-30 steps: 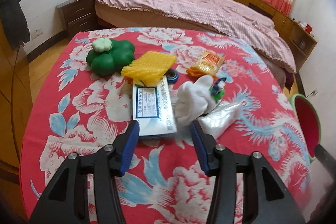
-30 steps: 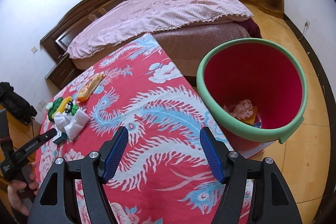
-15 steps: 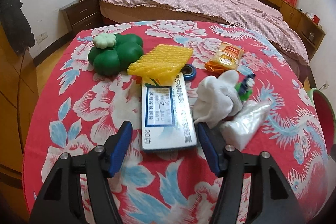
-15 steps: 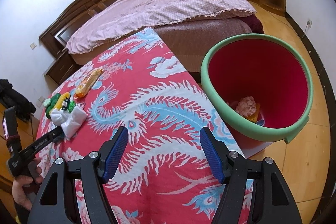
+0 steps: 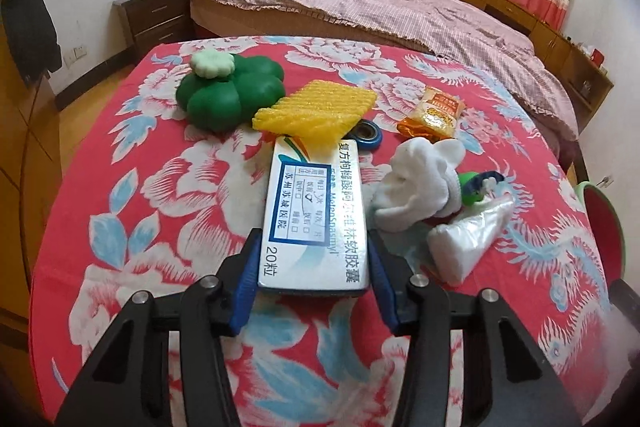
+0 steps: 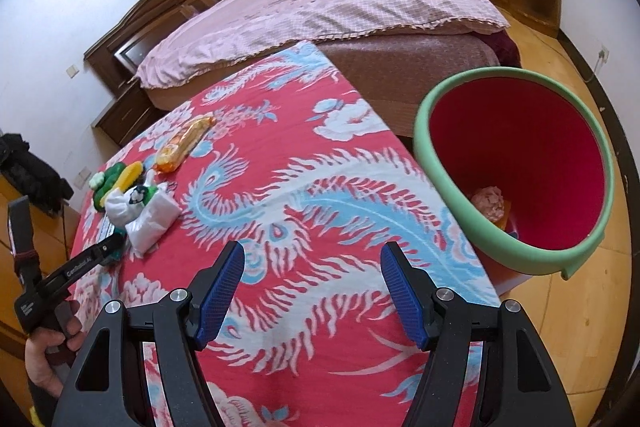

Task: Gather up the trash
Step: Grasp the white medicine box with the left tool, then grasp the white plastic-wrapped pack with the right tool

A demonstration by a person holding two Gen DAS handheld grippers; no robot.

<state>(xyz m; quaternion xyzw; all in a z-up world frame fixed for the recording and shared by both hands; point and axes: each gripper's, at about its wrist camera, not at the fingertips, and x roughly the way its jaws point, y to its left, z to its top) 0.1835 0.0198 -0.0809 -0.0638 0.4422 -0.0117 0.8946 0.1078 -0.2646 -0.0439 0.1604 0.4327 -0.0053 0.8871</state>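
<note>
the jaws of the left gripper (image 5: 314, 267) have just been closing and now stand against both long sides of the white medicine box (image 5: 314, 211), which lies flat on the bench (image 5: 132, 187) with its near end between the blue pads; contact looks made on both sides, though whether the box is firmly clamped cannot be confirmed, and it has not left the cloth. a second ago these jaws stood wider, short of the box, with only its near edge between them; since then the gripper has come forward over it. the jaws of the right gripper (image 6: 312, 291) are apart with nothing between them, over bare floral cloth near the bench edge. the green-rimmed red bin (image 6: 516, 251) stands on the floor just beside that edge and already holds a pinkish wad and some orange scraps. remaining on the bench beyond the box: a yellow foam net (image 5: 316, 109) overlapping its far end, a white glove (image 5: 416, 183), a clear plastic bag (image 5: 468, 239), an orange snack wrapper (image 5: 434, 113), a dark tape ring (image 5: 364, 139), and a green clover-shaped container (image 5: 230, 93) (probably not trash). judgement: the task is part done, the box pickup being the step in hand. next comes a lift and a carry across to the bin; the foam net resting on the box may drag along.
</note>
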